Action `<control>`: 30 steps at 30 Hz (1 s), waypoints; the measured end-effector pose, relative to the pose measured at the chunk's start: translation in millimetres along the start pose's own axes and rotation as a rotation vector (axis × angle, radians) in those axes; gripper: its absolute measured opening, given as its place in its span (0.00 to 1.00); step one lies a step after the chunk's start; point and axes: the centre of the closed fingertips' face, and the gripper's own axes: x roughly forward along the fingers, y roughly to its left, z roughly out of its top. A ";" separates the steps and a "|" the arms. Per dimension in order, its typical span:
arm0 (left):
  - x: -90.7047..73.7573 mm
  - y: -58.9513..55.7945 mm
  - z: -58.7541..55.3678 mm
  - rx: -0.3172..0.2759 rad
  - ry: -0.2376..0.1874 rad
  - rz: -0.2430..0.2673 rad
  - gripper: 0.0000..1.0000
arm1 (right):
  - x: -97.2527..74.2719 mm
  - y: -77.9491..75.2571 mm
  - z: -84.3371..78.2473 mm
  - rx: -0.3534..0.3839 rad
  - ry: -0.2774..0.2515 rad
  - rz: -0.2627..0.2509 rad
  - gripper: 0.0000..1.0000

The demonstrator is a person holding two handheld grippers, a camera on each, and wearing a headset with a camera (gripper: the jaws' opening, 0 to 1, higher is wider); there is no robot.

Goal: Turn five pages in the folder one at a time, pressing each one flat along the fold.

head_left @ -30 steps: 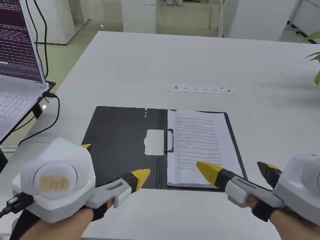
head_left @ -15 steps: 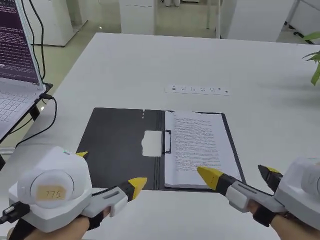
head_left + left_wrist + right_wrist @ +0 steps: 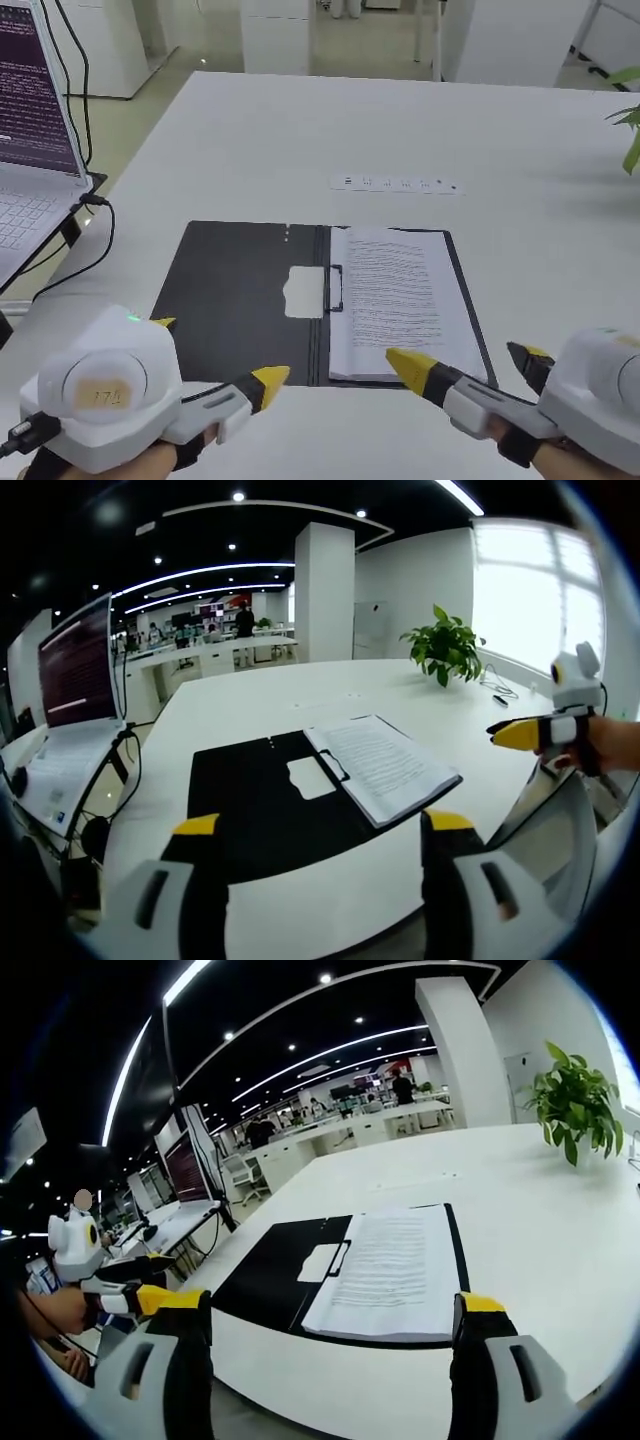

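Folder (image 3: pixel 250 300): lying open and flat near the front edge of the tabletop (image 3: pixel 400 120). Black cover to the left, stack of printed pages (image 3: pixel 390 295) to the right of the spine clip (image 3: pixel 335 287).
Left tongs (image 3: pixel 215 350): released, empty, hovering near the folder's front edge.
Right tongs (image 3: pixel 465 356): released, empty, near the stack's front edge.
Progress, as judged: no sheet lifted, none lying on the left cover. Probably all five turns and presses outstanding.
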 end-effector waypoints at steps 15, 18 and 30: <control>21.3 -10.8 9.1 0.031 0.003 -0.036 0.81 | -2.0 -2.0 -2.4 0.019 -0.008 -0.001 1.00; 27.3 -13.9 11.5 0.043 0.004 -0.049 0.81 | -2.5 -1.4 -3.1 0.018 -0.008 0.000 1.00; 73.4 -38.1 18.1 0.106 0.021 -0.140 0.81 | -4.8 2.0 -3.8 -0.007 -0.011 0.002 1.00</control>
